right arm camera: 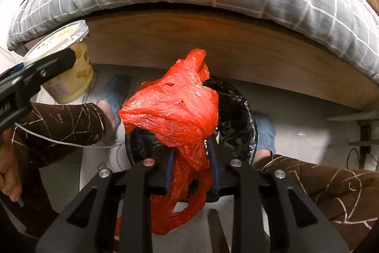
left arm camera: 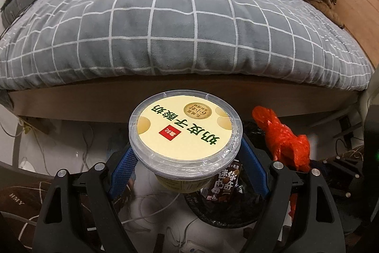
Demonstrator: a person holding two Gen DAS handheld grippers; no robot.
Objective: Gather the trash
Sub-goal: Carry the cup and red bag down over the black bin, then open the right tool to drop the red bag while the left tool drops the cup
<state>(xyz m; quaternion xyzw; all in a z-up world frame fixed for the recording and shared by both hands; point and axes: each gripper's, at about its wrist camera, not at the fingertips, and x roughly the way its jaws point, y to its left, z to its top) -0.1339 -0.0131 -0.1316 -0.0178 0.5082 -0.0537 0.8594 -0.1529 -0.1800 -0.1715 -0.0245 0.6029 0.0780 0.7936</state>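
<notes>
A cream yogurt tub with a clear lid and green lettering sits between the blue pads of my left gripper, which is shut on its sides below the rim. In the right wrist view the same tub hangs at the left, beside the bin. My right gripper has its pads against a crumpled red plastic bag, directly over a round bin with a black liner. From the left wrist the red bag shows at the right, above the bin, which holds a brown snack wrapper.
A bed with a grey checked quilt and a wooden frame stands just behind the bin. White cables lie on the pale floor. The person's brown patterned clothing and blue slippers flank the bin.
</notes>
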